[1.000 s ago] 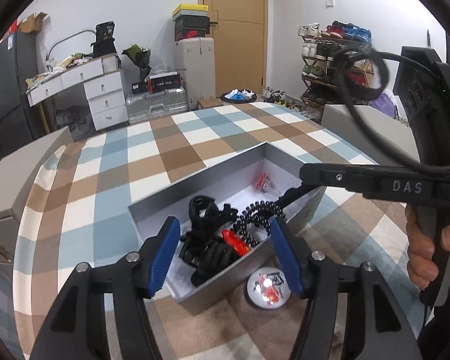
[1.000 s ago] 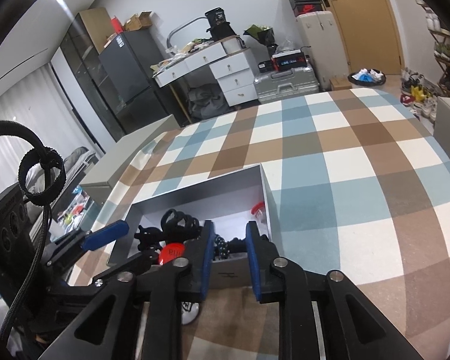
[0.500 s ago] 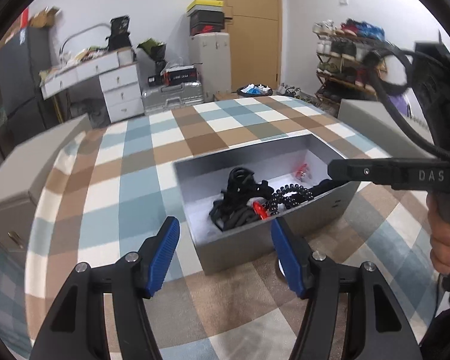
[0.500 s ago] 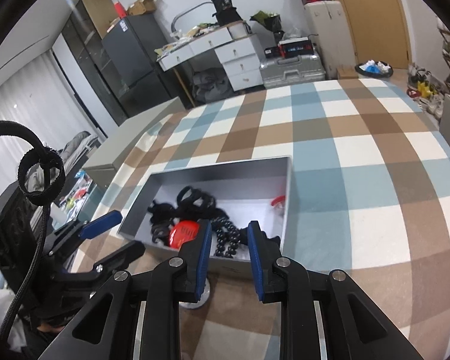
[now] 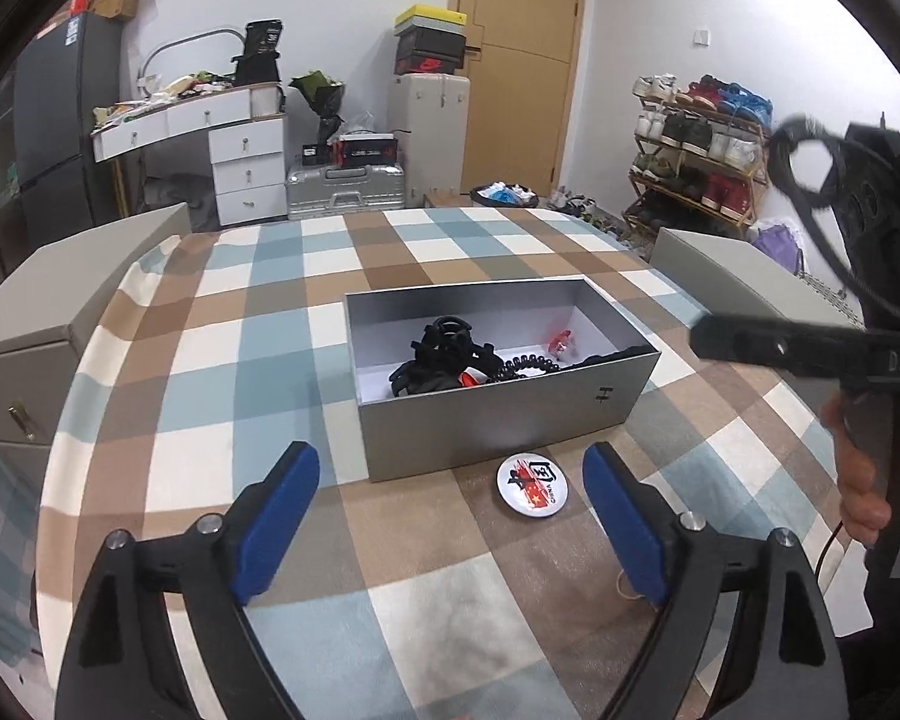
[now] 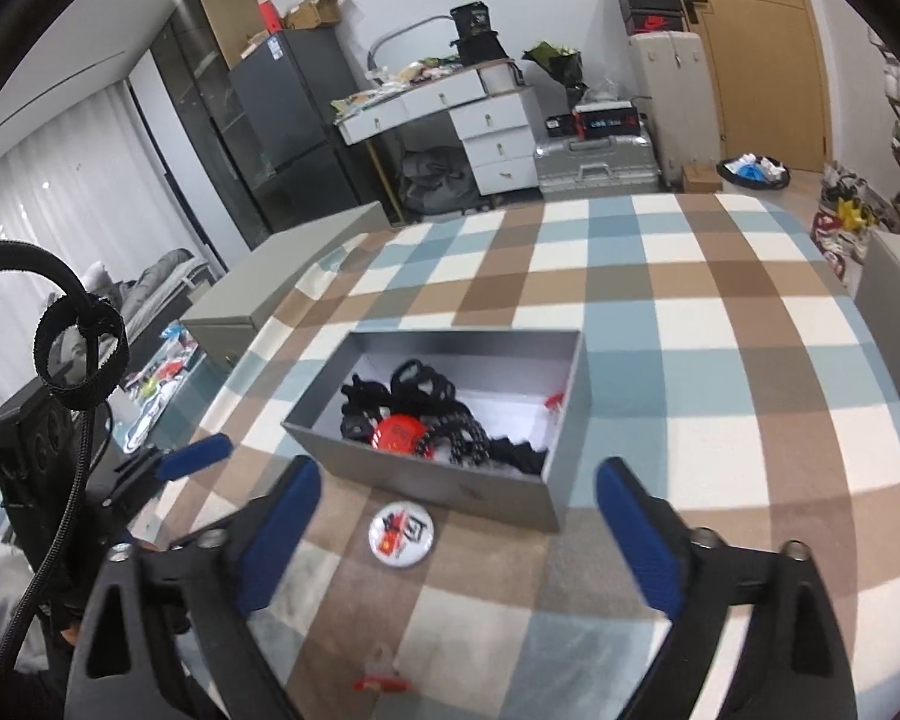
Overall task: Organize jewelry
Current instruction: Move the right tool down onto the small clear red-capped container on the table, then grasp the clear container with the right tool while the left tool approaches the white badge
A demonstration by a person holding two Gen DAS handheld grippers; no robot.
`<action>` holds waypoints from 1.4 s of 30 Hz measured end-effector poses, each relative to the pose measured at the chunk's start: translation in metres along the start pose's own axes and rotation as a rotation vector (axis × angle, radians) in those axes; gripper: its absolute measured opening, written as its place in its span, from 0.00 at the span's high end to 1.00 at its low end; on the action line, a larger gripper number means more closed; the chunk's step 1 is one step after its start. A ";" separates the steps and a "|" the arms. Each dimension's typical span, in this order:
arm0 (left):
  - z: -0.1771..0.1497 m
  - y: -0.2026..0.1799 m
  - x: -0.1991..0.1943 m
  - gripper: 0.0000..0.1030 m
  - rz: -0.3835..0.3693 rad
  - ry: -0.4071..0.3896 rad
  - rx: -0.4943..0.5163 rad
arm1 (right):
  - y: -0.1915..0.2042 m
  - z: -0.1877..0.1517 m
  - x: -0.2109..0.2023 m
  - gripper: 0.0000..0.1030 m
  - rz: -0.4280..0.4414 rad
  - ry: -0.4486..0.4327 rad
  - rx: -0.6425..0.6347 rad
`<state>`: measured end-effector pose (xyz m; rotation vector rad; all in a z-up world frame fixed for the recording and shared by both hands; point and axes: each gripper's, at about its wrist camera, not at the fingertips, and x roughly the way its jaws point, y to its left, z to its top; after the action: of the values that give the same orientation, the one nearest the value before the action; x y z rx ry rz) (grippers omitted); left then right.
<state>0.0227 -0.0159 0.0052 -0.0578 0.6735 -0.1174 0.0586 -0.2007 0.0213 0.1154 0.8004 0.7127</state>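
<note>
Both jaws are opening wide, empty: left gripper, right gripper. The round badge lies flat on the tablecloth just beside the grey box. It looks light, stiff and slick; pinch across its rim.

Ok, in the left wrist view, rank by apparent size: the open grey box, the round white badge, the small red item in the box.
1. Open grey box
2. Round white badge, nearer the camera, so flattered
3. Small red item
</note>
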 end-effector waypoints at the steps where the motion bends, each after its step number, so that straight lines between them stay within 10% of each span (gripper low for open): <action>1: 0.000 0.001 -0.001 0.04 0.002 -0.002 -0.007 | 0.000 -0.002 0.000 0.05 -0.004 0.024 -0.006; 15: -0.016 0.003 0.006 0.01 0.045 0.065 -0.002 | 0.022 -0.049 0.027 0.08 0.087 0.260 -0.235; 42: -0.040 -0.003 0.011 0.01 0.033 0.148 0.038 | 0.045 -0.078 0.044 0.78 0.165 0.360 -0.386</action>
<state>0.0055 -0.0205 -0.0325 -0.0014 0.8195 -0.1037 0.0012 -0.1516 -0.0447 -0.3064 0.9870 1.0500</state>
